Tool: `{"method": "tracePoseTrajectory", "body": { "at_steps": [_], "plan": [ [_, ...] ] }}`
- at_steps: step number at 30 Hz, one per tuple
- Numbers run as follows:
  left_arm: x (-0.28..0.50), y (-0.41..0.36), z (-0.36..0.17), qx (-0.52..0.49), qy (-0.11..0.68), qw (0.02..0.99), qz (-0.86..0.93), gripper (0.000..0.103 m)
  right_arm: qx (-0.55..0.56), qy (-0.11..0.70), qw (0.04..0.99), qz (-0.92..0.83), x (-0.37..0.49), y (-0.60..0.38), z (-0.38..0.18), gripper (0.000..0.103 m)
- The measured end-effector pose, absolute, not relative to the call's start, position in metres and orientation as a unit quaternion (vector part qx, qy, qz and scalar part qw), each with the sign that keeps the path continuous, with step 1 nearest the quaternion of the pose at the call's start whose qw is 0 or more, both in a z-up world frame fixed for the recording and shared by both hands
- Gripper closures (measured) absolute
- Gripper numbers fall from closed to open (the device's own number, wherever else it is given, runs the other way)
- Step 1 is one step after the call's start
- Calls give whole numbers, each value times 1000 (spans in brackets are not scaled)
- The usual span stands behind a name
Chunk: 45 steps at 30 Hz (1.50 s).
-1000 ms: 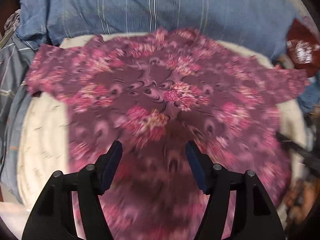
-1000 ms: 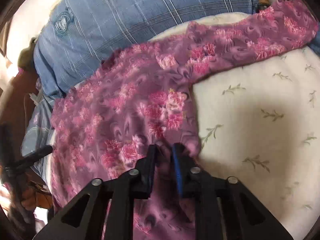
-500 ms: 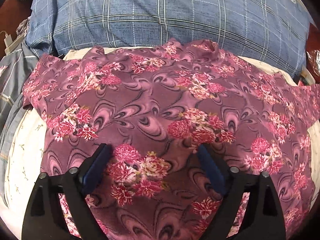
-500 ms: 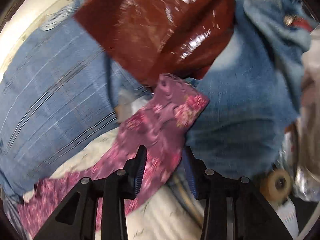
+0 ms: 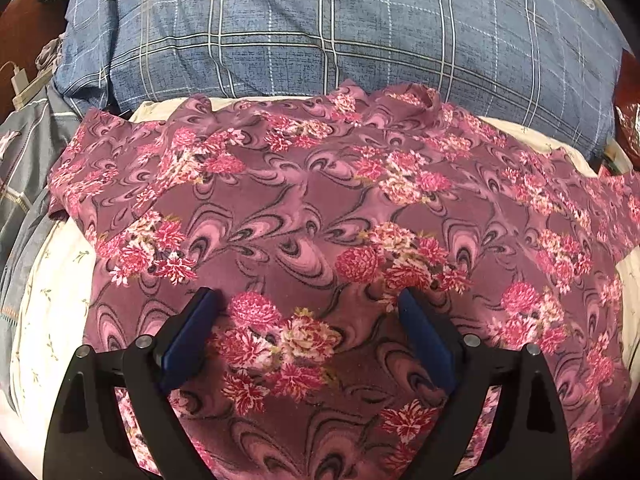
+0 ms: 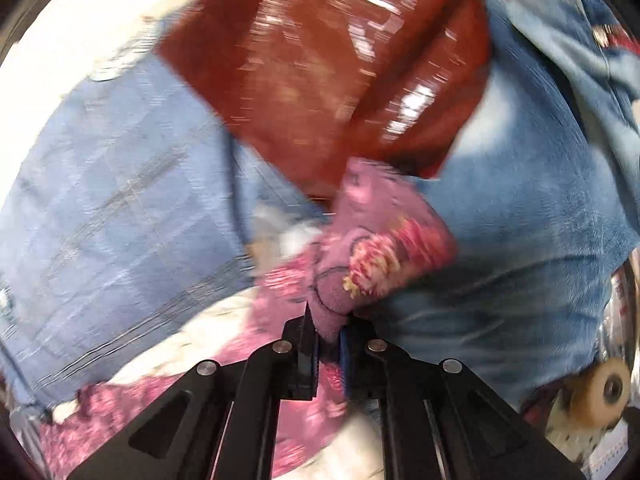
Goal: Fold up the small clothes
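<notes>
A purple floral top (image 5: 304,216) lies spread flat on a cream cushion (image 5: 56,304), both sleeves out to the sides. My left gripper (image 5: 308,308) is open and empty, low over the middle of the top's body. In the right wrist view the image is blurred; my right gripper (image 6: 329,334) is shut on the end of the top's sleeve (image 6: 376,248), whose cuff sticks up past the fingertips.
A blue plaid pillow (image 5: 340,28) lies behind the top. Grey plaid cloth (image 5: 20,184) hangs at the left. In the right wrist view a shiny brown-red surface (image 6: 320,80), blue denim (image 6: 520,240) and a cream wheel (image 6: 600,392) surround the sleeve.
My right gripper let go of the top's side, moved to the sleeve end and closed on it. My left gripper came lower and nearer over the top, still open.
</notes>
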<state>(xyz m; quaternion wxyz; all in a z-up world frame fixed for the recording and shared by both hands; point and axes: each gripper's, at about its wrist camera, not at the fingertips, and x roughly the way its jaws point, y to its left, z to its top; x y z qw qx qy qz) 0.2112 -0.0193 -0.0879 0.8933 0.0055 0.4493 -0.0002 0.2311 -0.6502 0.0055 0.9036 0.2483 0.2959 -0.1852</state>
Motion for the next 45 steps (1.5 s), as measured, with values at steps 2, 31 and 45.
{"method": "tracePoseTrajectory", "body": {
  "at_steps": [2,31,45],
  "plan": [
    [211,-20,-85,8,441,897,4,11,225,302,912,-164,229,-626,14,96],
    [204,182,-32,-109,420,891,131,11,207,467,825,242,294,-126,-43,76],
    [213,109,-54,-150,501,852,1,11,269,453,832,174,213,-254,-44,60]
  ]
}}
